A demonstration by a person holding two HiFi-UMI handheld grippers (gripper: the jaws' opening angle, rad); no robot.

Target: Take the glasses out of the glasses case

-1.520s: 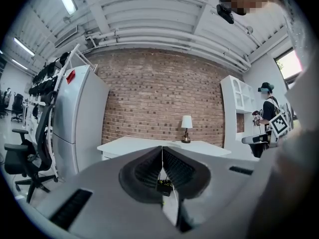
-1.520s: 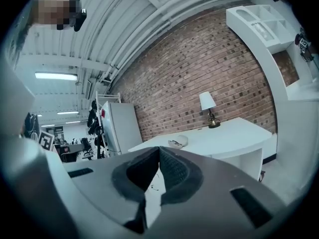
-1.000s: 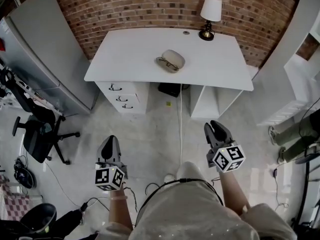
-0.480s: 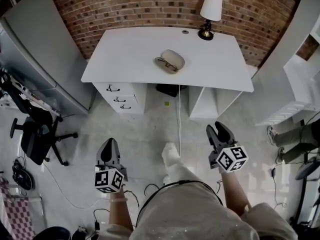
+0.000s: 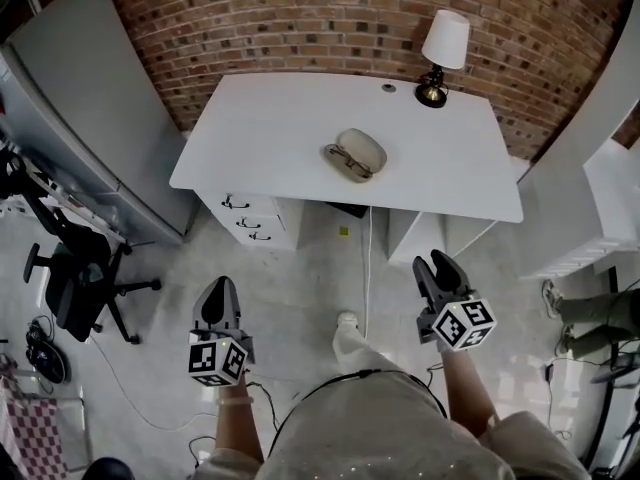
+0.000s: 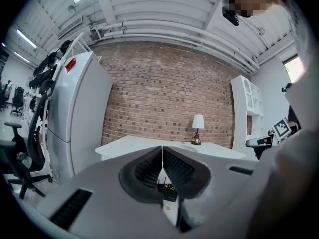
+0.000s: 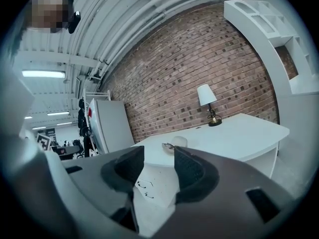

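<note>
Beige glasses case (image 5: 362, 151), white desk (image 5: 280, 128), red-brick wall (image 5: 300, 18).

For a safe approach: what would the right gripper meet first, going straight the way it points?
Likely the desk's drawer front, just below the glasses case; nothing nearer shows, depth unclear.

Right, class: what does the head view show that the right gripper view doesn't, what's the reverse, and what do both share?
Only the head view: the black wheeled office chair and the person's white-clad foot on the floor.
Only the right gripper view: the ribbed white ceiling with its glowing strip light.
Both: the white rectangular desk, the open oval beige glasses case with the dark-rimmed glasses in it, the white-shaded table lamp and the red brick wall.
</note>
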